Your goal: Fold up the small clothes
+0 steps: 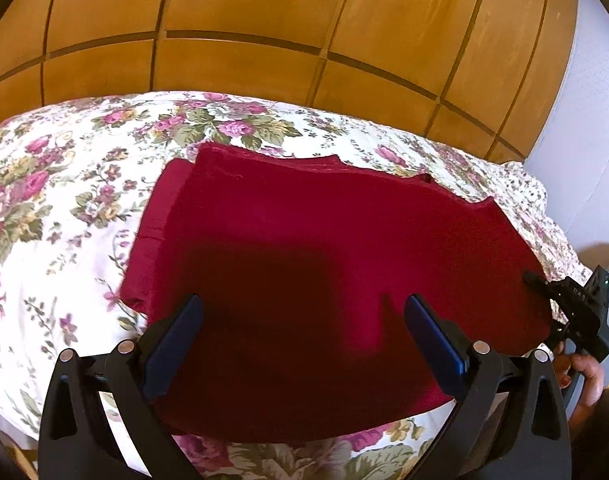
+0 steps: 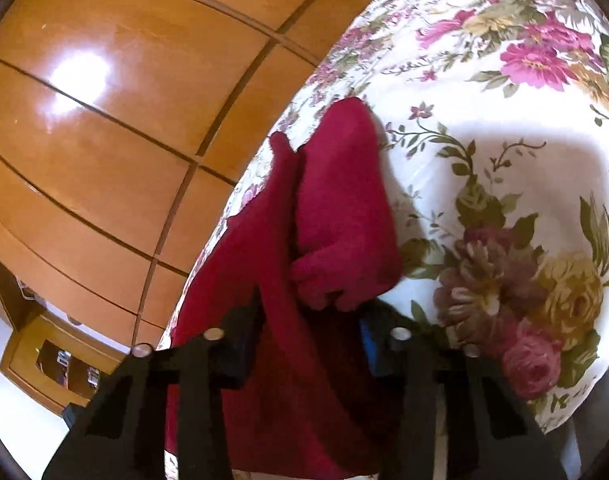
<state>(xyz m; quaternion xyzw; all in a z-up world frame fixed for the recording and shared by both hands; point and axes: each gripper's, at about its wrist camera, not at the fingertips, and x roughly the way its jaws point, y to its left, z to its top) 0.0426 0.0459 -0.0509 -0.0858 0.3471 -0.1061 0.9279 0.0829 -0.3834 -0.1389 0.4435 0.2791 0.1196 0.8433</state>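
The dark red knitted cloth (image 1: 336, 248) lies flat on the flower-printed bed sheet (image 1: 64, 200), under my left tongs (image 1: 304, 332), which hang wide open and hold nothing. My right tongs (image 2: 308, 320) are at its right edge with fabric between the fingers; if they pinch it, I cannot tell.

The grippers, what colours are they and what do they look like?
The left gripper has a black plastic frame with triangle cut-outs, round silver pins at its joints and flat blue pads on the jaws. The right gripper looks the same: black frame, silver pins, blue pads. No cables show.
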